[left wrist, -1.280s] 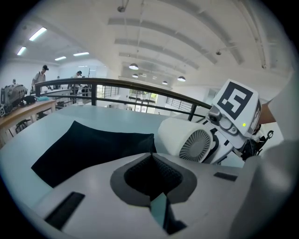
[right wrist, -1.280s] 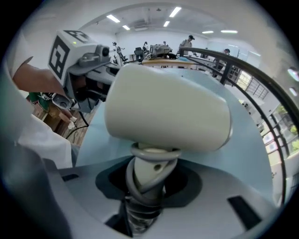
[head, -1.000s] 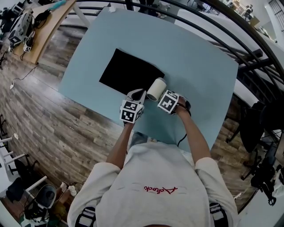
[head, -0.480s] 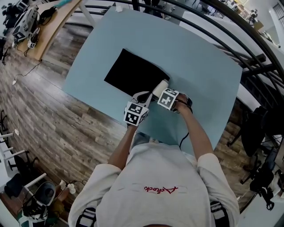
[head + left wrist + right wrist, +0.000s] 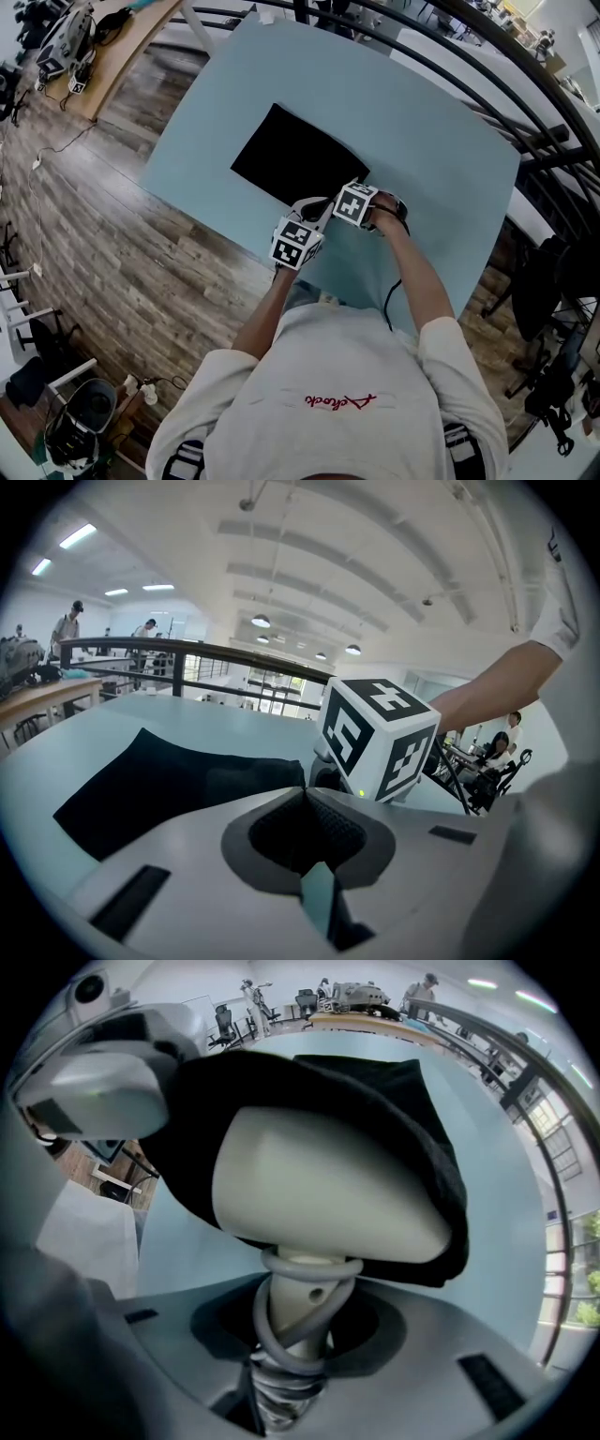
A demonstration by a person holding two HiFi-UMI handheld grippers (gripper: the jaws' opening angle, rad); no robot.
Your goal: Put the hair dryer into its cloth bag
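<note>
The room is a large open hall with a wood-plank floor [image 5: 112, 253], a black railing [image 5: 487, 84] curving past the far side of the work area, and desks and people far off under ceiling strip lights. In the middle stands a pale blue table [image 5: 422, 122], bare apart from the task's things. The black cloth bag [image 5: 291, 155] lies flat on it, stretching away from the person toward the far left, with its mouth at the near right end, where both tools meet. The hair dryer [image 5: 328, 1185] is at that mouth. Its cream barrel lies crosswise to the right gripper's line of sight, and black cloth is draped over its top and wraps its far end, so it looks only partly in. The bag's closed end lies ahead of it, so my guess is that the next push runs along the bag's length, away from the person. The right gripper [image 5: 356, 203] points down and is clenched on the dryer's handle, which has a grey cord coiled round it. The left gripper [image 5: 319, 208], just beside it and nearer the bag, has its jaws pressed together. The right gripper view shows cloth rising to its tip, so it appears to be pinching the mouth's upper edge and holding it lifted.
</note>
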